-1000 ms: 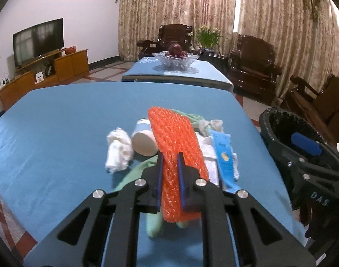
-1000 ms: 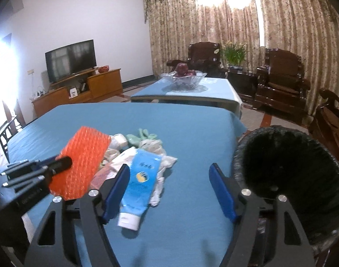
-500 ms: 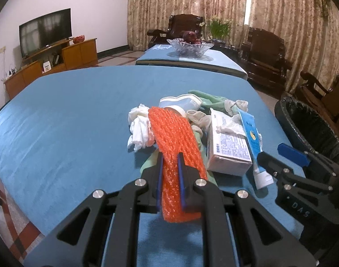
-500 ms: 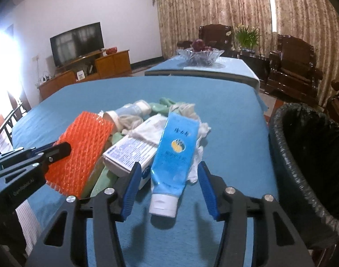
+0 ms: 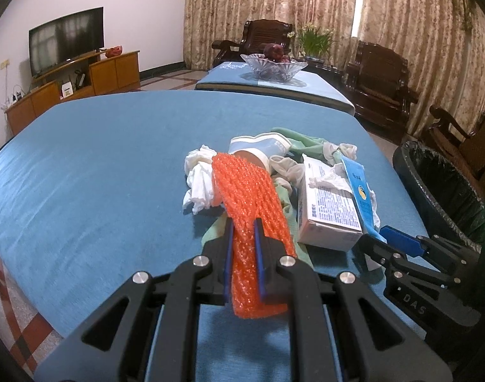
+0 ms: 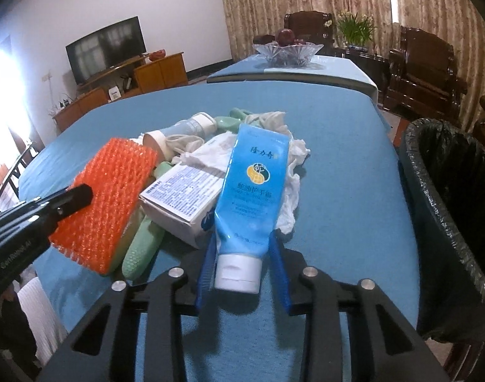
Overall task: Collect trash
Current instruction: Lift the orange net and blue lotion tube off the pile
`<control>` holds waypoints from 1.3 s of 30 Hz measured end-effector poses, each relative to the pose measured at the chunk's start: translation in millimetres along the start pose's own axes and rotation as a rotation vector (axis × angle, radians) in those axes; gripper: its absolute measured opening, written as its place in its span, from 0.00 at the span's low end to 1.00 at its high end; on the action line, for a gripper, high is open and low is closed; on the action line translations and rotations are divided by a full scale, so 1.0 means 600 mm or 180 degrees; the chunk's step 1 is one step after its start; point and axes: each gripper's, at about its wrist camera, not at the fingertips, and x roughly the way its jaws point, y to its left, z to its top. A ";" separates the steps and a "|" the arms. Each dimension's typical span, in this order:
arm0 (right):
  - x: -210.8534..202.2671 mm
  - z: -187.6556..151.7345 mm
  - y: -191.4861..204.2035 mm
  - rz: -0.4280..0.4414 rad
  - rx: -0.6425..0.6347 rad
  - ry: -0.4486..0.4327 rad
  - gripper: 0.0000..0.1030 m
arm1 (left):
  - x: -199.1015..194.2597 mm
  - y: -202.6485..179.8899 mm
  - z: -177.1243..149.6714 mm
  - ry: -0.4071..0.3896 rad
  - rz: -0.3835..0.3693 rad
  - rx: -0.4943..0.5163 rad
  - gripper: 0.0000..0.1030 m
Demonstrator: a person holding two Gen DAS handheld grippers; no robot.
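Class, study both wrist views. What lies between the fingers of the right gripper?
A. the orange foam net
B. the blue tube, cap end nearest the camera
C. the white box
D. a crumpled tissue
B: in the right wrist view the blue tube lies with its white cap between the blue fingers of the right gripper; the orange foam net is pinched in the left gripper.

bench showing plain blue | foam net glowing orange, mesh-patterned | tube showing blue, yellow-teal emblem, white cap | box showing white, printed | bin liner showing black
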 end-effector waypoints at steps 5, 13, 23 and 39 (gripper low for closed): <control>-0.019 0.004 0.000 -0.0030 -0.0045 -0.0094 0.32 | -0.003 0.001 0.001 -0.0029 -0.0007 0.0006 0.11; -0.019 0.007 -0.015 -0.0198 -0.0117 -0.0036 0.32 | -0.012 -0.008 0.002 -0.0057 -0.0026 0.0055 0.11; 0.021 0.018 -0.054 -0.0250 0.0091 0.0182 0.51 | -0.001 -0.015 0.001 0.0013 -0.0025 0.0067 0.11; 0.003 0.024 -0.081 -0.0523 0.0057 0.0362 0.49 | 0.012 -0.012 0.001 0.0035 -0.0035 0.0049 0.11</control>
